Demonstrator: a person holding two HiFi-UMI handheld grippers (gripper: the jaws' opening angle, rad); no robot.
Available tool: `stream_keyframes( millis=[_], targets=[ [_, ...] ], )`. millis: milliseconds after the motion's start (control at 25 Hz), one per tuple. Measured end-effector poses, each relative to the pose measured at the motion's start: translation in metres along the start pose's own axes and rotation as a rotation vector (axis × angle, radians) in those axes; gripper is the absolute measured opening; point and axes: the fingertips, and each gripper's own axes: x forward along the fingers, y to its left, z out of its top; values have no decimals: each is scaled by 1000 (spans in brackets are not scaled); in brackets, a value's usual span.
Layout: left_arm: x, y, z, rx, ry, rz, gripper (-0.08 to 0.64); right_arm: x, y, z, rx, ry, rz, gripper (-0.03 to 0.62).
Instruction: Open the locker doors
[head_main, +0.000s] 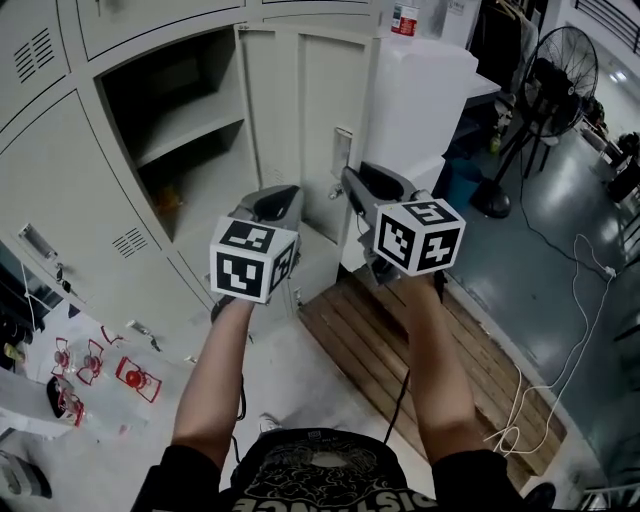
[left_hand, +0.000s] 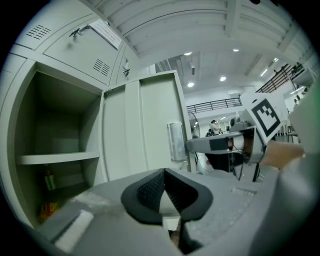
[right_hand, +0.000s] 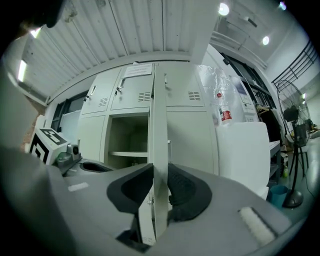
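Observation:
A bank of pale grey lockers fills the left. One compartment stands open with a shelf inside. Its door is swung out towards me, a handle plate near its free edge. My right gripper is at that edge. In the right gripper view the door's edge runs between the jaws of my right gripper and both pads press on it. My left gripper hangs in front of the door panel. The left gripper is shut and holds nothing.
A white cabinet with a can on top stands right of the door. A wooden pallet lies under my arms. A standing fan and loose cables are at the right. Red-and-white items lie at the lower left.

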Motion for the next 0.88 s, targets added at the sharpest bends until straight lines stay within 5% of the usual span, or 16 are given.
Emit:
stream_keyframes(
  millis=[440,880],
  targets=[
    [-12,3,5,8,6,57,3,-19,0,10,-29,-26,-4,97],
    [-63,1,-2,-14,20,221,3,-29,43,5,-51,-17,159,98]
  ],
)
